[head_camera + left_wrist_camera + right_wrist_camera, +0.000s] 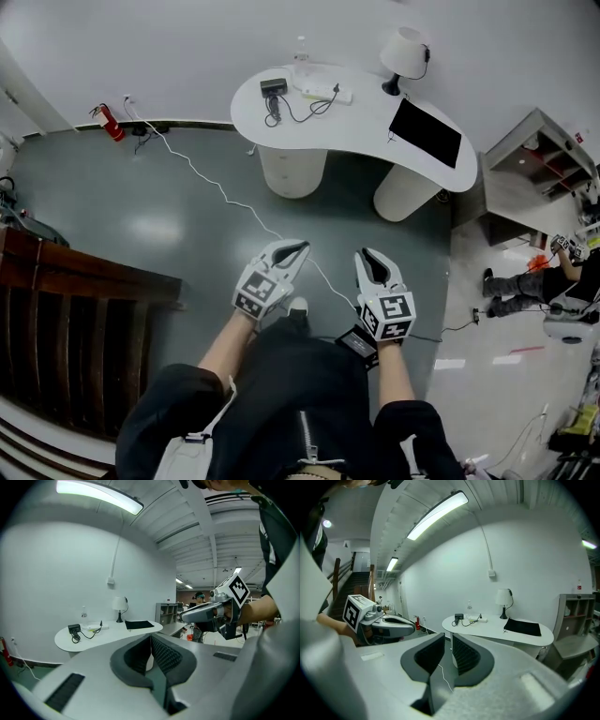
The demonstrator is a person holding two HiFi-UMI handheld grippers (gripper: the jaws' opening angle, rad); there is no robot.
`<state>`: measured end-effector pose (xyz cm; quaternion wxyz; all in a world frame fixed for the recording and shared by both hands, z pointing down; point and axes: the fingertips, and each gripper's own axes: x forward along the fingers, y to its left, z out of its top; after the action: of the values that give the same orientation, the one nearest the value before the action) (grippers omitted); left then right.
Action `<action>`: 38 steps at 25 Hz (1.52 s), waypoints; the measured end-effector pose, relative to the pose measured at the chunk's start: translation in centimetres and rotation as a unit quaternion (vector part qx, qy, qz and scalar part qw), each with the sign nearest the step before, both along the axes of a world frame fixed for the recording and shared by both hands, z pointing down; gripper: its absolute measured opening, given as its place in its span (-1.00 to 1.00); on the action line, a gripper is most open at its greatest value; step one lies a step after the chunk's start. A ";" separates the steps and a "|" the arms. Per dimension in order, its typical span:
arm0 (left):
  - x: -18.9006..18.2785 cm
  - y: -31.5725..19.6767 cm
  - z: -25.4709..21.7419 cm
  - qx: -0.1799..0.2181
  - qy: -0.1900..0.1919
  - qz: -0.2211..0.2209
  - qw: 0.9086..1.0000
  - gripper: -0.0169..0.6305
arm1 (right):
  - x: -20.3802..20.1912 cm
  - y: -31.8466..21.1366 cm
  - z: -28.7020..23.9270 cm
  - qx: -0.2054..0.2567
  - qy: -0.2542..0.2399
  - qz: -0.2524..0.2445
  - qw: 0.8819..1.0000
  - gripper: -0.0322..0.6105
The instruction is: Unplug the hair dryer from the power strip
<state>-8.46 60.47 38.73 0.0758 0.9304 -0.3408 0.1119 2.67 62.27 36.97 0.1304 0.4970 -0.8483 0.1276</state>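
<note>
A black hair dryer (274,87) lies on the far white table (366,122), its black cord running to a white power strip (323,92). Both also appear small in the left gripper view, the hair dryer (74,629) beside the power strip (93,627), and in the right gripper view, the hair dryer (459,617) left of the power strip (477,619). My left gripper (298,247) is held over the floor well short of the table, shut and empty (151,637). My right gripper (364,253) hovers beside it, its jaws a narrow gap apart with nothing between them (448,637).
On the table stand a white lamp (403,52), a black mat (425,131) and a bottle (301,47). A white cable (220,192) crosses the grey floor from the wall. A wooden railing (75,281) is at left, a shelf (539,159) and a person (534,281) at right.
</note>
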 end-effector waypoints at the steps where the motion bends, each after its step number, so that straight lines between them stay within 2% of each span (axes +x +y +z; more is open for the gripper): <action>1: 0.0 -0.7 0.1 -0.001 0.000 0.001 1.000 -0.91 | -0.1 -0.6 0.1 -0.001 0.000 0.000 1.000 -0.77; 12: -1.3 -6.5 1.7 -0.010 0.005 -0.001 1.000 -0.91 | -1.2 -6.3 0.6 0.002 0.014 -0.002 1.000 -0.77; 21: -0.2 -9.9 1.4 0.006 -0.016 0.010 1.000 -0.91 | 0.1 -9.7 0.5 0.009 0.013 0.012 1.000 -0.77; 27: 0.0 -13.4 1.8 0.003 -0.028 -0.007 1.000 -0.91 | 0.2 -12.9 0.6 0.011 0.005 0.005 1.000 -0.77; 30: -0.1 -15.8 2.5 -0.003 -0.032 -0.029 0.999 -0.91 | 0.6 -15.0 1.1 0.009 -0.006 -0.003 1.000 -0.77; 34: -0.4 -19.5 2.9 -0.018 -0.022 -0.055 0.998 -0.91 | 1.0 -18.8 1.5 0.004 -0.025 -0.014 1.000 -0.77; 38: 0.3 -22.9 2.2 -0.017 -0.026 -0.057 0.998 -0.91 | 1.7 -22.8 1.1 0.004 -0.031 -0.020 0.999 -0.77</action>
<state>-8.16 37.59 40.93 0.0889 0.9046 -0.3935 0.1373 4.36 39.52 38.12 0.1044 0.4759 -0.8625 0.1366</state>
